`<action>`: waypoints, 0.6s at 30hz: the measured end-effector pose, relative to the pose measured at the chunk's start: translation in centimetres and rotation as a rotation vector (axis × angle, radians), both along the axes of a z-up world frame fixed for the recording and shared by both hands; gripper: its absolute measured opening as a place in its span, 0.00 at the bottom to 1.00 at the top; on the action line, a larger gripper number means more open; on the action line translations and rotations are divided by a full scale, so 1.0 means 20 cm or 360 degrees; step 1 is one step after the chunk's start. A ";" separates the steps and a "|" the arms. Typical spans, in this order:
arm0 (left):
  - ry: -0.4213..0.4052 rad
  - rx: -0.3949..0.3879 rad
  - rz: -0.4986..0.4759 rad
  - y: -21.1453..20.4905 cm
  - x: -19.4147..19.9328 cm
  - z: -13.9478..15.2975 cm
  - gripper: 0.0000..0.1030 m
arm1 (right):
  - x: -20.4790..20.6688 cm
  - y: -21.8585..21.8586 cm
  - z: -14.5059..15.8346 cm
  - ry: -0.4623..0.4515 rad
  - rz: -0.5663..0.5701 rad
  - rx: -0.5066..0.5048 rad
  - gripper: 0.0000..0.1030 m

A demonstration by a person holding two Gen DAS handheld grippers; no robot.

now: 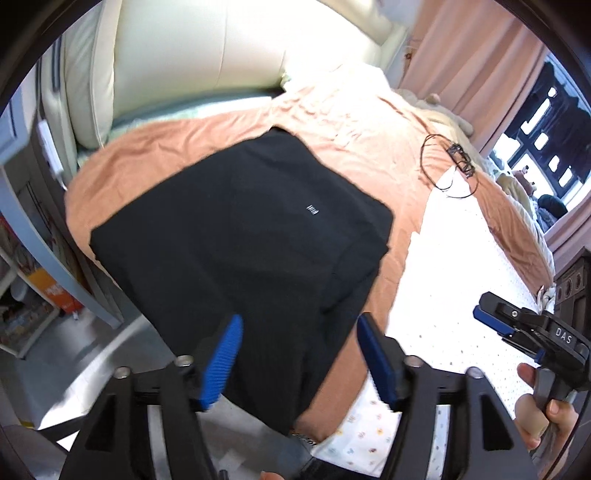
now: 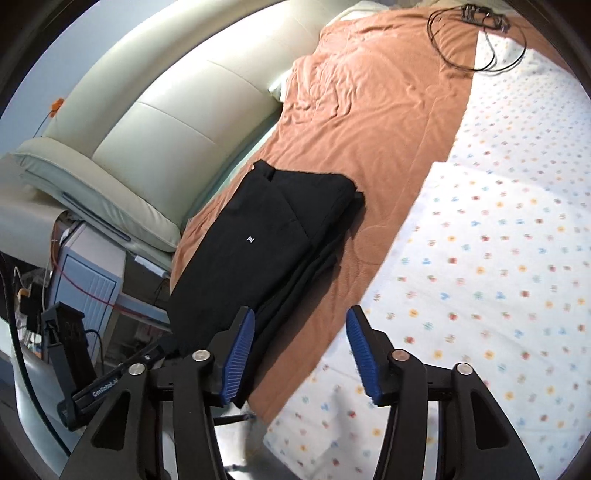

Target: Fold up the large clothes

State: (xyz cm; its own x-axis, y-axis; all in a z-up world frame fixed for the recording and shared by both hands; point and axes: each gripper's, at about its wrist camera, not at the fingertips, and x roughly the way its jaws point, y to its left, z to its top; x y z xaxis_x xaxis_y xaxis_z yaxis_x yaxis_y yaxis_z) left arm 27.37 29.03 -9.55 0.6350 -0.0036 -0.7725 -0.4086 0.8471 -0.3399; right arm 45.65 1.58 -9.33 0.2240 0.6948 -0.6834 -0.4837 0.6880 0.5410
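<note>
A black garment [image 1: 240, 229] lies folded into a rough rectangle on an orange blanket [image 1: 332, 118], a small white logo facing up. Its near end hangs over the bed's edge. It also shows in the right wrist view [image 2: 266, 243], with layered folds along its right side. My left gripper [image 1: 299, 354] is open and empty, hovering just above the garment's near end. My right gripper [image 2: 301, 354] is open and empty, above the blanket beside the garment's near right edge. The right gripper also shows in the left wrist view [image 1: 491, 317], held in a hand over the sheet.
The orange blanket [image 2: 369, 129] lies on a white patterned bedsheet [image 2: 480, 258]. A cream padded headboard [image 2: 166, 122] runs along the far side. A black cable with a small device [image 2: 476, 33] lies at the blanket's far end. Pink curtains [image 1: 461, 55] and a window stand beyond. Furniture and floor are to the left.
</note>
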 end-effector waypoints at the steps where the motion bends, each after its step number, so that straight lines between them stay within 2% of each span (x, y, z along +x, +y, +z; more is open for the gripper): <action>1: -0.0017 0.0003 0.0002 -0.02 -0.01 0.02 0.75 | -0.01 -0.05 0.03 -0.0019 -0.0015 -0.0010 0.74; 2: -0.0039 0.0006 0.0006 -0.05 -0.03 0.05 0.84 | -0.03 -0.08 0.05 -0.0033 -0.0030 -0.0017 0.81; 3: -0.0064 0.0015 0.0009 -0.07 -0.05 0.07 0.87 | -0.04 -0.13 0.07 -0.0045 -0.0055 -0.0019 0.94; 4: -0.0084 0.0025 0.0006 -0.10 -0.07 0.10 0.91 | -0.05 -0.19 0.10 -0.0049 -0.0079 0.0002 1.00; 6: -0.0101 0.0051 -0.0006 -0.16 -0.11 0.14 0.93 | -0.08 -0.30 0.14 -0.0055 -0.0106 0.0043 1.00; 9: -0.0134 0.0079 -0.0019 -0.23 -0.15 0.20 1.00 | -0.12 -0.43 0.19 -0.0099 -0.0150 0.0015 1.00; 18: -0.0208 0.0130 -0.0084 -0.47 -0.26 0.34 1.00 | -0.29 -0.82 0.35 -0.0236 -0.0234 -0.0040 1.00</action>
State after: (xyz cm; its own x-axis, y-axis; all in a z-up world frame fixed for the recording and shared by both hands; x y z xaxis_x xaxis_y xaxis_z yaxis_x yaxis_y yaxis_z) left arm 22.16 19.71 -2.84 0.7307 0.0202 -0.6824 -0.3199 0.8932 -0.3161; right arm 39.83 -14.74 -2.41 0.4213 0.6302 -0.6522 -0.4503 0.7696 0.4527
